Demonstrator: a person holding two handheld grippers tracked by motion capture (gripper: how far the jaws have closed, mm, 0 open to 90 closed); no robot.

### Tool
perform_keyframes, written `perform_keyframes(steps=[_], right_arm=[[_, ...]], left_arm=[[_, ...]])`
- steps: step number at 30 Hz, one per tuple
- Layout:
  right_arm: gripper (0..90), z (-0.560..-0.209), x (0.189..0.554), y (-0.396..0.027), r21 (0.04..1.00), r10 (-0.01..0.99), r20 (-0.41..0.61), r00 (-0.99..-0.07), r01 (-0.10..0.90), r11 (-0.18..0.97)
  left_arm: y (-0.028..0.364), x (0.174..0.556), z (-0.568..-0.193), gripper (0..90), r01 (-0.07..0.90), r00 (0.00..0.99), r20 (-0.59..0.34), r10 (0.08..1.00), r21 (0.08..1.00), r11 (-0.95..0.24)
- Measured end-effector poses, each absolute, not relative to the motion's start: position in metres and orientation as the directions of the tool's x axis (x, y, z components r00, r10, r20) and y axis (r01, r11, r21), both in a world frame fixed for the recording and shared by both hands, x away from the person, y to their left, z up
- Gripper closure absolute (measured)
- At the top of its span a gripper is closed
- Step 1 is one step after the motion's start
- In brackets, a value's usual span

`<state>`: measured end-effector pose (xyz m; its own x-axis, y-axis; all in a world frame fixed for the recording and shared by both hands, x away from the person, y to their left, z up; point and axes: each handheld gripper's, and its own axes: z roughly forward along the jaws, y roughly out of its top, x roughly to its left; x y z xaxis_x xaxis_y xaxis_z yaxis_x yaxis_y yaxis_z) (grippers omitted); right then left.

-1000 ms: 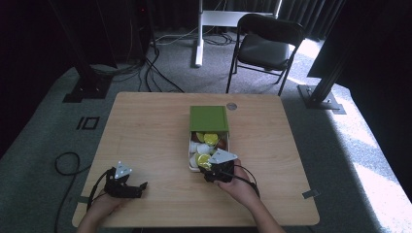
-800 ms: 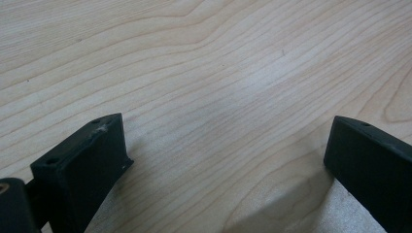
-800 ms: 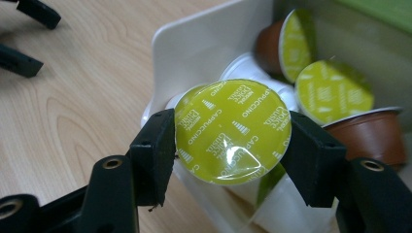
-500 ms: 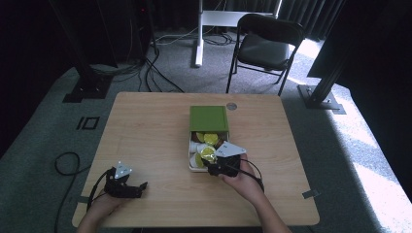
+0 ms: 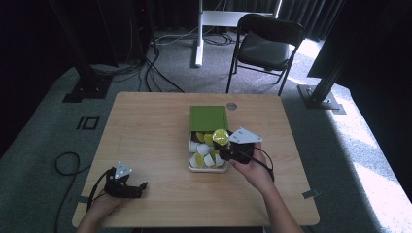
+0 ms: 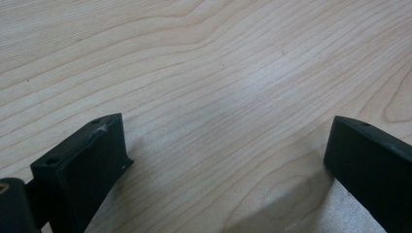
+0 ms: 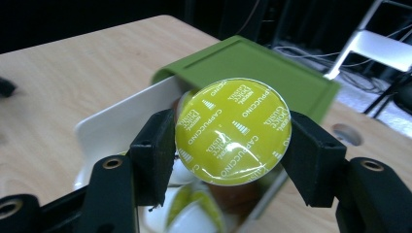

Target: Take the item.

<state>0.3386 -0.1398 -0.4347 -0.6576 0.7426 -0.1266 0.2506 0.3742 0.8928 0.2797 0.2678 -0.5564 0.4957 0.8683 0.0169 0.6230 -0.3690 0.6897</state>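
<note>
Here the right gripper [image 7: 232,145] has its jaws clamped on the rim of a yellow-green cappuccino capsule [image 7: 233,132], held just above the white capsule box [image 5: 191,154] with its green lid [image 5: 209,118] at the far end. The grip bears only on two edges of a smooth foil-topped capsule, so I judge a tilt or jolt could let it slip back among the other capsules [image 5: 204,158]. The right hand [image 5: 252,170] reaches in from the near right, gripper raised. The left gripper [image 5: 124,187] rests on the bench [image 5: 145,126] at the near left, jaws wide apart and empty.
</note>
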Motion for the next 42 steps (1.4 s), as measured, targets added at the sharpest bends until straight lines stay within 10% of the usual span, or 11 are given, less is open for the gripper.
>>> perform_keyframes(steps=[42], right_arm=[[39.8,-0.524,0.428,-0.223,0.847,0.930,-0.114,-0.348,0.455,0.274]], left_arm=[[0.268,0.280,-0.556,2.8,0.624,0.496,0.017,0.868,0.688,-0.370]])
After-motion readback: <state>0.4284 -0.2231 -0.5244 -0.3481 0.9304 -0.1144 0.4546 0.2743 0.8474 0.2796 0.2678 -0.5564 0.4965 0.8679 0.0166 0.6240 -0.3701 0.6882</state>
